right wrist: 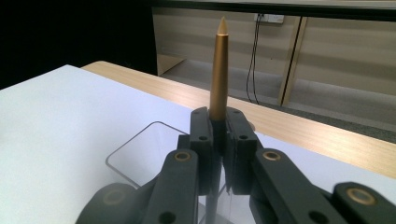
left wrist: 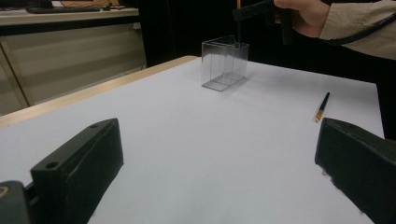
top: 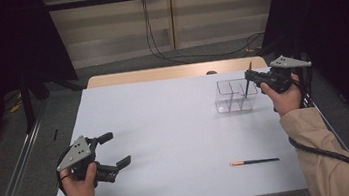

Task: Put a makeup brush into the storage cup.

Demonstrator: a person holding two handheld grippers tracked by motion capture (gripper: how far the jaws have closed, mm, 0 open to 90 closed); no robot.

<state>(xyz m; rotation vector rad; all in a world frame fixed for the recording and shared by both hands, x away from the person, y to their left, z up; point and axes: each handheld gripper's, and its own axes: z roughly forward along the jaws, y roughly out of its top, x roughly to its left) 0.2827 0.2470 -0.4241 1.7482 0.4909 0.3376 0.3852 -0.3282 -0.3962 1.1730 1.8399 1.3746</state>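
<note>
Your right gripper (top: 249, 75) sits at the upper right of the high view, its jaws clamped on a pen (top: 248, 83) that stands nearly upright, gold end up. In the right gripper view the two jaws meet at the centre of the frame with the pen's (right wrist: 219, 70) gold, pointed end rising straight above them toward the top edge. The pen's dark lower part reaches down into a clear box (top: 235, 96) just left of your right hand (top: 285, 95); the box is split into compartments, and the pen hangs over the rightmost one, though you cannot tell whether its tip touches the bottom. In the left gripper view the box (left wrist: 225, 63) stands at upper centre, with your right hand above it at the top edge. A second pen (top: 254, 161) lies flat on the white table (top: 176, 128) at the lower right of the high view, gold end pointing left, well apart from the box. Your left gripper (top: 118, 148) rests at the lower left of the high view, jaws spread wide with nothing between them; in its own view the two black jaws stand at the bottom corners over bare table.
</note>
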